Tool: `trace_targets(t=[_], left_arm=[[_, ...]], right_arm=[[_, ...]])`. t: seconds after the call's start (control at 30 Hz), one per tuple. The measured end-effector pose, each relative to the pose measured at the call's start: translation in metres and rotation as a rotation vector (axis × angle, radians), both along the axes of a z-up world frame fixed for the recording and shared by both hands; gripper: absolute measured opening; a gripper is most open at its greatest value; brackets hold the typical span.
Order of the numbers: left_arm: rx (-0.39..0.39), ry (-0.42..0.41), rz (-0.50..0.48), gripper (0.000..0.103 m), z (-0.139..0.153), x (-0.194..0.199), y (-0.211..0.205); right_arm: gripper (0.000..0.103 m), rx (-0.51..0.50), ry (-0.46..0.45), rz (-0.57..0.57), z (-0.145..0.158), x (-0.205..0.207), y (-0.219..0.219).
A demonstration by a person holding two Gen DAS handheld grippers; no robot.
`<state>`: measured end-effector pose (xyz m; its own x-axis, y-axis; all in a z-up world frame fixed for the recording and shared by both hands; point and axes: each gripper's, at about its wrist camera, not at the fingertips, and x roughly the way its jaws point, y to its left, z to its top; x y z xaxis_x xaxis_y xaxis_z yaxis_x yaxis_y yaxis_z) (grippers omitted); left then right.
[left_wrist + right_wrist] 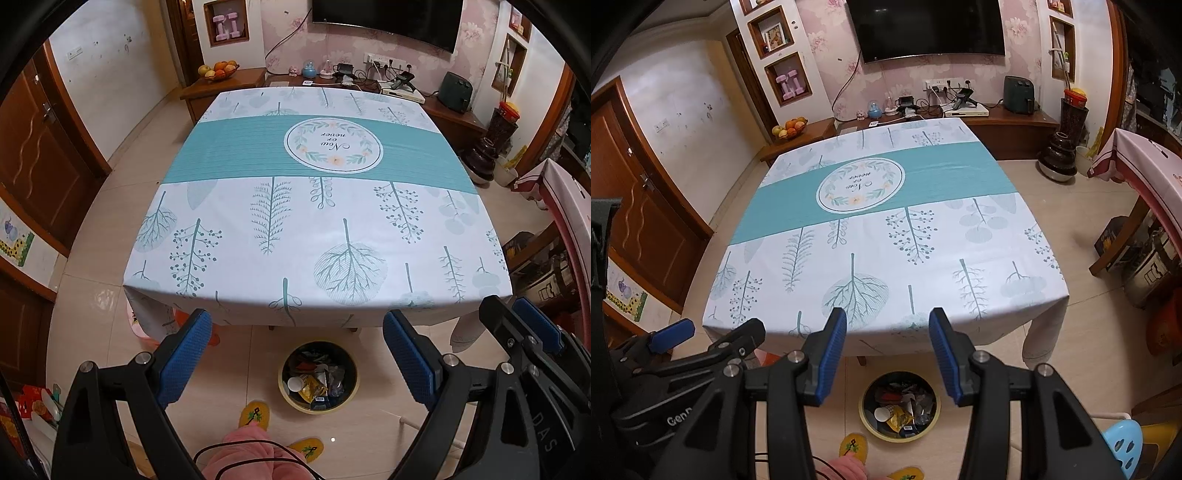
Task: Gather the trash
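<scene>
On the floor just in front of the table stands a round trash bin (357,380) (862,410). It holds a paper cup (295,384) (882,414), a yellow wrapper (314,392) (901,419) and other crumpled scraps. The table (295,221) (886,243) wears a white and teal leaf-print cloth with nothing lying on it. My left gripper (295,315) (713,328) hangs wide open above the bin, nothing between its blue pads. Beside it my right gripper (887,314) (511,306) is open about half as wide, also holding nothing.
Yellow slippers (254,413) (854,446) and a pink trouser leg (251,454) are right below me. A blue stool (1123,443) sits at the lower right, a second covered table (1145,162) further right. A low cabinet with a fruit bowl (218,70) lines the far wall.
</scene>
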<state>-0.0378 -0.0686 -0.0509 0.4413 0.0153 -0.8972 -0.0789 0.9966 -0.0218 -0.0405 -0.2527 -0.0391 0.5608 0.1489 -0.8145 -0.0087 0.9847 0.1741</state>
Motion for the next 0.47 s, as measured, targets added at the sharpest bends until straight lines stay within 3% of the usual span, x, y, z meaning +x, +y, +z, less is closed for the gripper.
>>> trace_targets(t=[0.47], left_arm=[[-0.002, 0.010, -0.003, 0.093, -0.0071, 0.0027, 0.0003]], right_arm=[[0.047, 0.001, 0.006, -0.004, -0.0059, 0.0028, -0.0030]])
